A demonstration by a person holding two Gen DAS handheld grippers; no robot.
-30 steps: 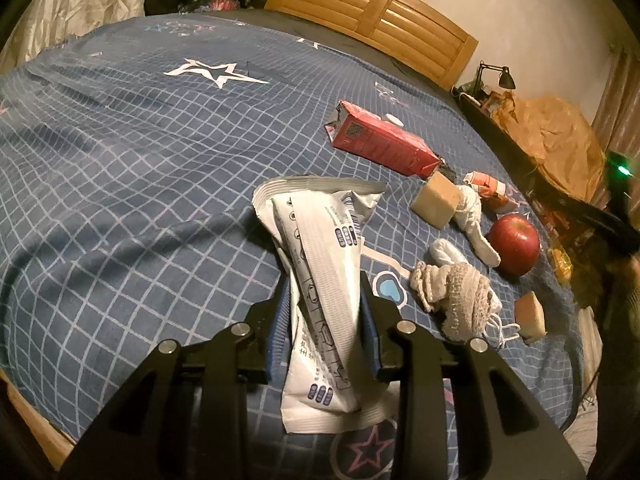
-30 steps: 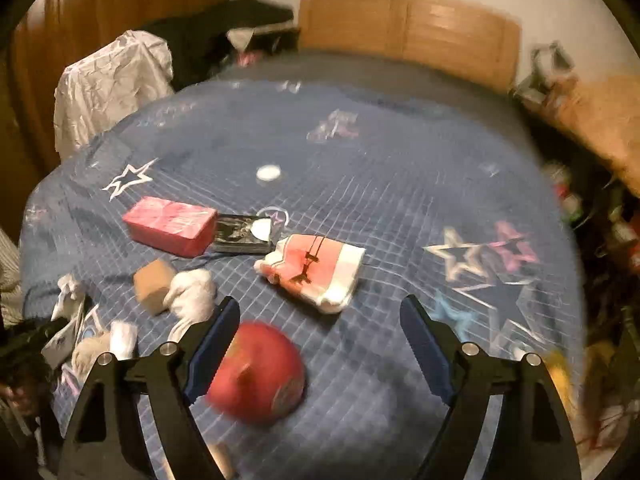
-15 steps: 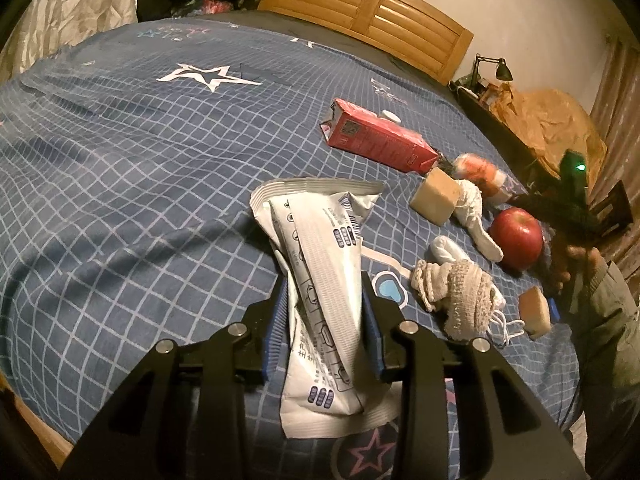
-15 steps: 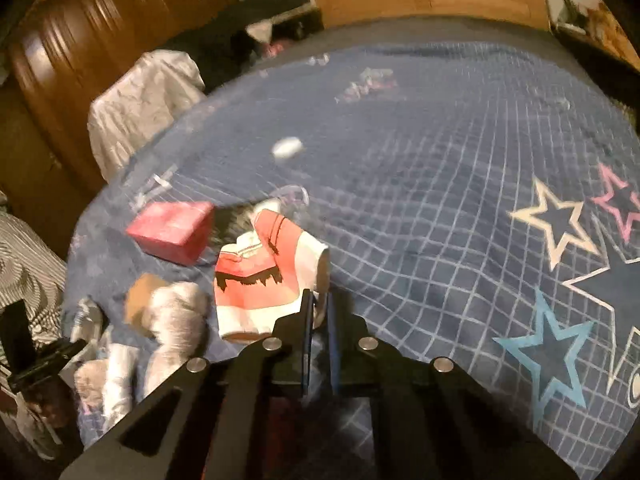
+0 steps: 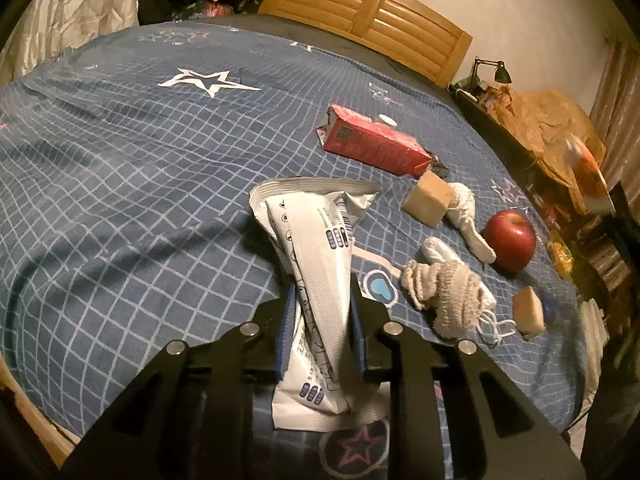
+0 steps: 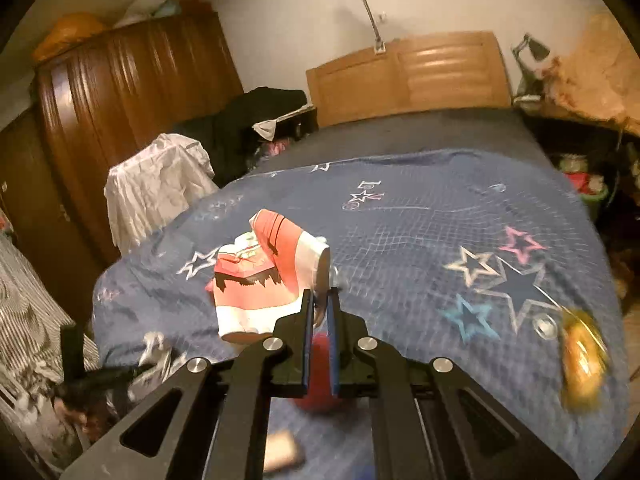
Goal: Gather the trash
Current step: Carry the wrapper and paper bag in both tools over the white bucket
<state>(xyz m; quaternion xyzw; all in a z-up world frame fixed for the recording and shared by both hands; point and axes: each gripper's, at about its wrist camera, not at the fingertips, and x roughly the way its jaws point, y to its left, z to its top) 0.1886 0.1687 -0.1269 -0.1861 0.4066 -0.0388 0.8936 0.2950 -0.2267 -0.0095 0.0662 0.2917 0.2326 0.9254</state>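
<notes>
My left gripper (image 5: 322, 284) is shut on a white snack wrapper (image 5: 316, 256) and holds it upright above the blue bedspread (image 5: 120, 168). My right gripper (image 6: 320, 300) is shut on the edge of a red and white wrapper (image 6: 260, 280), lifted off the bed; that wrapper also shows blurred at the far right of the left wrist view (image 5: 586, 168). On the bed lie a red carton (image 5: 372, 146), a white cap (image 5: 387, 121), crumpled white tissue (image 5: 466, 216) and another white scrap (image 5: 440, 250).
A red apple (image 5: 510, 240), two tan blocks (image 5: 426, 204) (image 5: 528, 312) and a knitted sock (image 5: 448, 296) lie on the bed. A wooden headboard (image 5: 368, 32) stands behind. A cluttered side table (image 5: 540, 120) is at right, a wardrobe (image 6: 120, 92) at left.
My right gripper closed on the red and white wrapper and lifted it up off the bed. My left gripper has kept hold of the white wrapper, nearly still.
</notes>
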